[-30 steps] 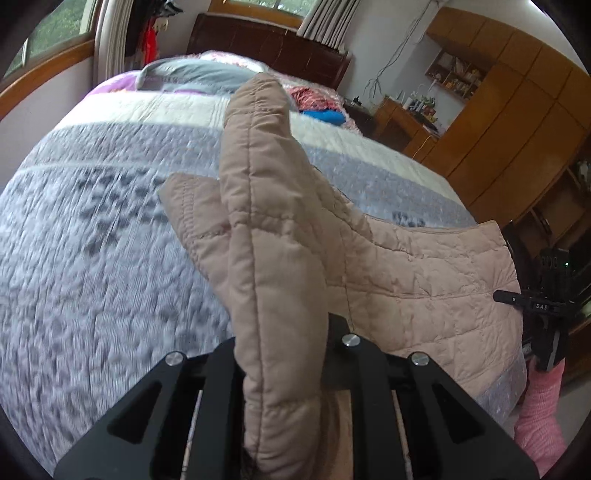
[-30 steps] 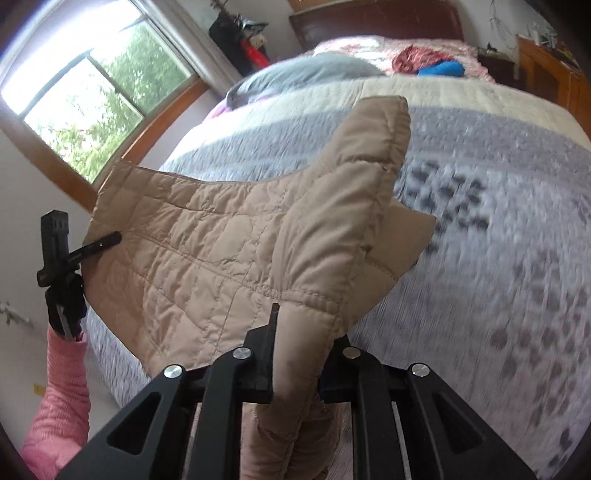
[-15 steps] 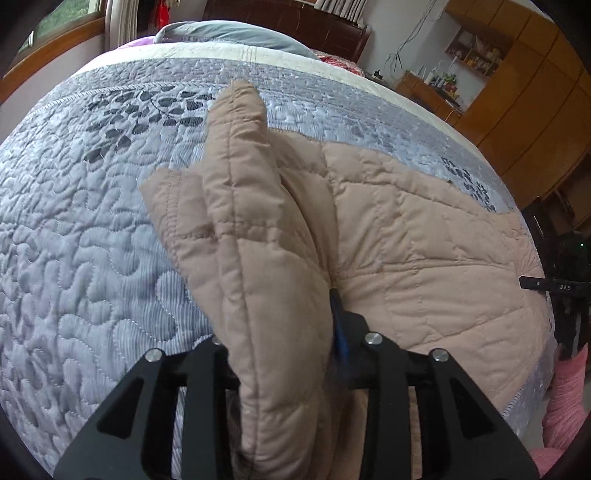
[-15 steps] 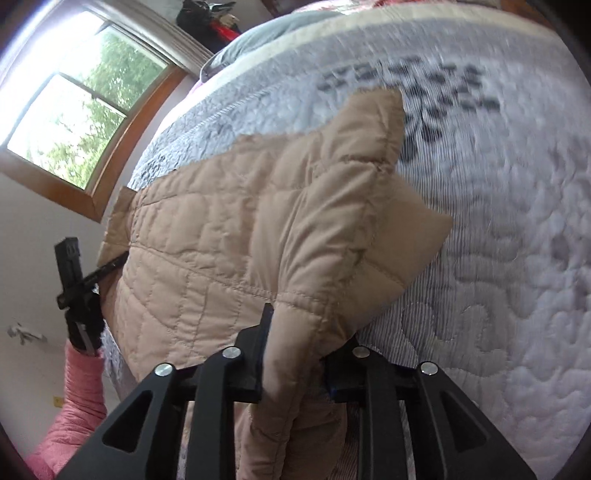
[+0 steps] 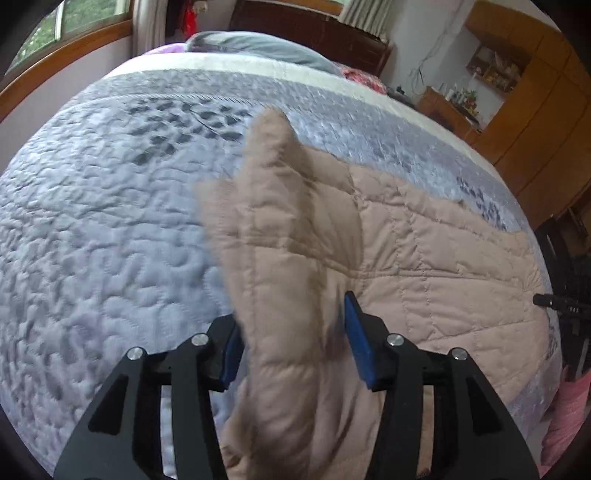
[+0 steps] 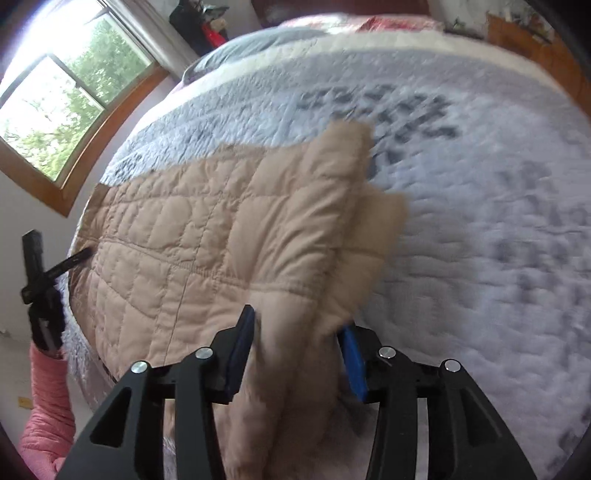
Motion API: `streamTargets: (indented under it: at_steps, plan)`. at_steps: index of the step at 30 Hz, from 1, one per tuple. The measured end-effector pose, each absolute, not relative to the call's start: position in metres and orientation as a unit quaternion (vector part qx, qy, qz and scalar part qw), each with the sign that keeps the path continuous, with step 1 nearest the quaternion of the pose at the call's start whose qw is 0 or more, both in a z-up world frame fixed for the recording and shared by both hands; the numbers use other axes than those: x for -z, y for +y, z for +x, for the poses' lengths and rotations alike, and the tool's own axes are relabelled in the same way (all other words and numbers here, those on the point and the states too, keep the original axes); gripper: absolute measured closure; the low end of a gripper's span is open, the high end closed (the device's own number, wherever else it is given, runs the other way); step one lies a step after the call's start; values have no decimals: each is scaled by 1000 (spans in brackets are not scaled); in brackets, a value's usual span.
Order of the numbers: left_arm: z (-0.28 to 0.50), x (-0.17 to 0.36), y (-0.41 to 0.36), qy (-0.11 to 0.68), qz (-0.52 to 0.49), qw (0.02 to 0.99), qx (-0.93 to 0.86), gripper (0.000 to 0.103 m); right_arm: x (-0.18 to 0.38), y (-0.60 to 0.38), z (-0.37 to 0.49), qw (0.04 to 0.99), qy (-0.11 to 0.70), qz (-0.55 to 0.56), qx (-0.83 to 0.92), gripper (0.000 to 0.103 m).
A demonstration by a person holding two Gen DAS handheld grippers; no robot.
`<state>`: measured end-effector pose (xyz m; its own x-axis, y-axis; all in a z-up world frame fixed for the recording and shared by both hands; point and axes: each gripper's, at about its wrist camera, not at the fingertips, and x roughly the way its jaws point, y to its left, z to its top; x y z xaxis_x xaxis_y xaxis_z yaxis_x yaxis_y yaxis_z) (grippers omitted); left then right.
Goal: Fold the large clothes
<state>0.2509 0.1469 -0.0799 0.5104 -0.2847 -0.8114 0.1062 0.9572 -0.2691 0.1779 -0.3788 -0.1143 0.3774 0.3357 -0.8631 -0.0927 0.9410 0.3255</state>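
Both grippers are working the same tan quilted coat (image 5: 424,266), which is lying spread across the grey-lilac bedspread (image 5: 96,236) near the foot of the bed.

In the left wrist view, the left gripper (image 5: 291,339) is pointing down at the bed with a bunched fold of the coat standing up between its fingers. Its jaws have just been opening, and now they're standing apart: the right blue pad (image 5: 356,343) is showing a clear gap to the fabric, and the left one is just beside the fold, maybe brushing it, hard to say with the blur. So the fold is sitting between the jaws, not really pinched.

Same story on the other side. The right gripper (image 6: 295,350) is angled down over the coat's (image 6: 207,240) opposite edge, with a puffy fold poking up between its pads. Those jaws have also just been opening and are apart now; the fabric is looking loose in there, though the blur is making exact contact tough to call.

The flat part of the coat is stretching between the two grippers. In the right view the other gripper (image 6: 40,280) is showing at the far left above a pink sleeve (image 6: 48,406). A pillow (image 5: 258,48) is sitting up by the dark headboard (image 5: 314,33), a window (image 6: 55,92) is off to one side and wooden cabinets (image 5: 535,110) to the other.
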Motion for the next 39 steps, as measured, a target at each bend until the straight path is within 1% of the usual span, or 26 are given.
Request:
streamTargets:
  at_steps: [3,6,9,12,14,19,20,23,27,31,36,38,39]
  plan:
    - [233,49,158,449,-73,887,76,55,85,-386,163,846,517,82,-105,57]
    - [223,21,151,421,-55,903,68,55,55,-374,156,857,498,58,-121,58]
    - [226,8,123,426,-41,900,87,54,48,-350,159,854,503,30,-130,58]
    - [238,15,91,442,-14,891,101,51,59,-325,172,840,524,13,-140,58]
    - [250,28,74,454,6,886,94,51,71,-314,181,833,535,11,-138,58]
    - [272,66,59,485,38,871,71,51,102,-310,198,820,562,9,-107,58]
    - [276,74,57,491,48,867,68,51,108,-312,200,818,566,14,-102,59]
    - [280,87,55,489,61,867,70,49,132,-320,207,806,581,44,-102,59]
    - [280,98,53,477,61,874,67,48,147,-321,204,814,569,58,-99,59]
    - [282,99,59,479,36,874,71,48,147,-319,197,824,556,50,-95,59]
    - [270,80,69,484,-7,873,65,48,133,-314,199,813,575,31,-84,58]
    - [249,63,79,473,-25,879,59,46,124,-314,193,812,577,28,-83,55]
    - [239,57,83,469,-29,881,52,43,118,-315,189,811,579,31,-85,54]
